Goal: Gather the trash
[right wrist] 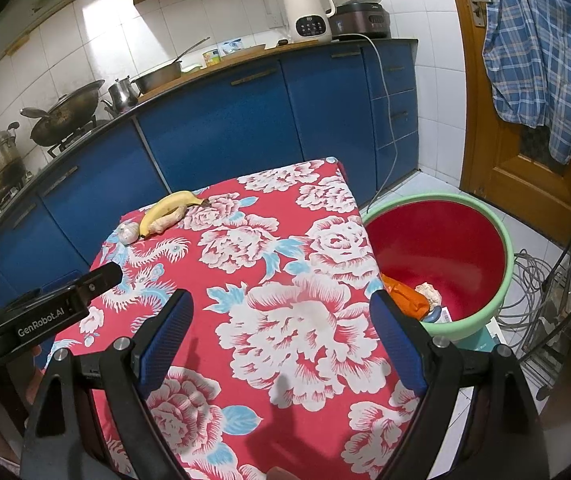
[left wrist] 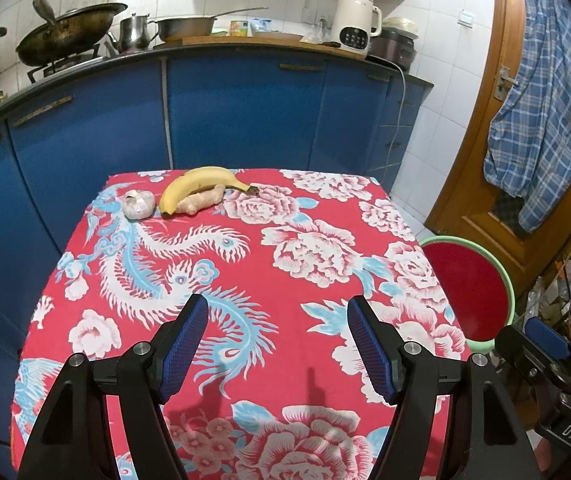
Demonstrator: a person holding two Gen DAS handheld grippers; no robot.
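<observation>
Left gripper [left wrist: 277, 308]: low centre of the left wrist view, angled down over the table [left wrist: 305, 240]; jaws spread wide, blue pads [left wrist: 183, 344] facing each other with nothing between them, only red flowered cloth below. Right gripper [right wrist: 281, 304]: low centre of the right wrist view, jaws likewise wide apart and empty, right finger overhanging the table's right edge. Table: centre of both views, covered in red cloth with white and blue flower print. Banana [left wrist: 197, 186]: far left corner of the table, upper centre-left of the left wrist view, lying on its side. Ginger root [left wrist: 201, 200]: touching the banana's inner curve. Garlic bulb [left wrist: 138, 205]: just beside the banana's blunt end, to its left. Basin [right wrist: 501, 256]: green rim, red inside, on the floor just beside the table's right edge, right of centre in the right wrist view. Trash: already in the basin bottom, comprising an orange wrapper [right wrist: 405, 296], a crumpled pale wad [right wrist: 429, 294], and possibly a small blue-and-white item, partly hidden by the right finger. Blue cabinets [left wrist: 245, 112]: behind the table, across the upper half of both views. White kettle [left wrist: 353, 24]: on the counter, upper right. Wok [left wrist: 69, 32]: on the stove, upper left. Plaid shirt [left wrist: 545, 92]: hanging on the wooden door, far right.
</observation>
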